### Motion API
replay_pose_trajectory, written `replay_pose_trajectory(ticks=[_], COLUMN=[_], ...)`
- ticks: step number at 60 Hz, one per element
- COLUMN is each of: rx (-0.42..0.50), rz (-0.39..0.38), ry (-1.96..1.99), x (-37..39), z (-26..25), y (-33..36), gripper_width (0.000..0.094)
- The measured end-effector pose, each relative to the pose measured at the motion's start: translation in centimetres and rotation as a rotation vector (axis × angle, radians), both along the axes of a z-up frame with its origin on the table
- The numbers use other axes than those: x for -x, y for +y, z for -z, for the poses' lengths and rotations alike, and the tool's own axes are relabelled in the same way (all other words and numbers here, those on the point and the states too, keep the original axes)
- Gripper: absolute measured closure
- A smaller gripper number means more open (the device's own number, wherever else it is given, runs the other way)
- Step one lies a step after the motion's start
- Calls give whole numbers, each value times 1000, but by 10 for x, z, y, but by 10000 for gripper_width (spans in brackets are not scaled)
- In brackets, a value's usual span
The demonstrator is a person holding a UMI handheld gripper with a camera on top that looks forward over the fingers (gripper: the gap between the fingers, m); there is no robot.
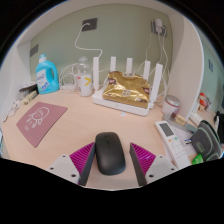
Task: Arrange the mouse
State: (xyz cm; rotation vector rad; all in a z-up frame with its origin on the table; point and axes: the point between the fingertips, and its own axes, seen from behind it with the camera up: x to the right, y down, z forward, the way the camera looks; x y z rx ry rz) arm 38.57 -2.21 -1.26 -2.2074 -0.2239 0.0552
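Now we see the black mouse (109,155) lying on the tabletop (85,125) between our gripper's (111,165) spread fingers.
We cannot tell whether the pink pads (80,160) touch its sides; a pink mouse mat (39,121) lies toward the tabletop's left edge; a white router (127,88) and a blue bottle (46,73) stand along the back edge; a remote (171,138) lies toward the right edge.
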Motion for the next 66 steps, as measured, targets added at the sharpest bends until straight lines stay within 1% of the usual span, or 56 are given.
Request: replay_pose_trajectory(ticks=[4, 6, 14, 20, 26, 28, 33, 39, 45, 50, 52, 55, 57, 61, 63, 66], rx=[1, -1, 16, 44, 29, 13, -69, -195, -314, -356, -355, -344, -312, -238, -197, -136], rz=[-5, -8, 33, 105, 182, 220, 296, 346, 345, 300, 275, 245, 219, 182, 168, 165], ry=[18, 6, -49, -78, -120, -118, -109, -59, -12, 16, 30, 39, 37, 53, 49, 41], x=[7, 9, 8, 6, 4, 6, 13, 41, 93, 144, 167, 203, 226, 265, 280, 296], z=[1, 1, 1, -1, -19, -33, -86, -168, -242, -271, -271, -258, -244, -199, -169, -125], y=[3, 3, 0, -3, -10, -12, -10, -4, 5, 13, 18, 25, 31, 40, 42, 46], gripper_width=[391, 440, 518, 567, 580, 579, 578, 577, 578, 578, 580, 581, 581, 582, 583, 584])
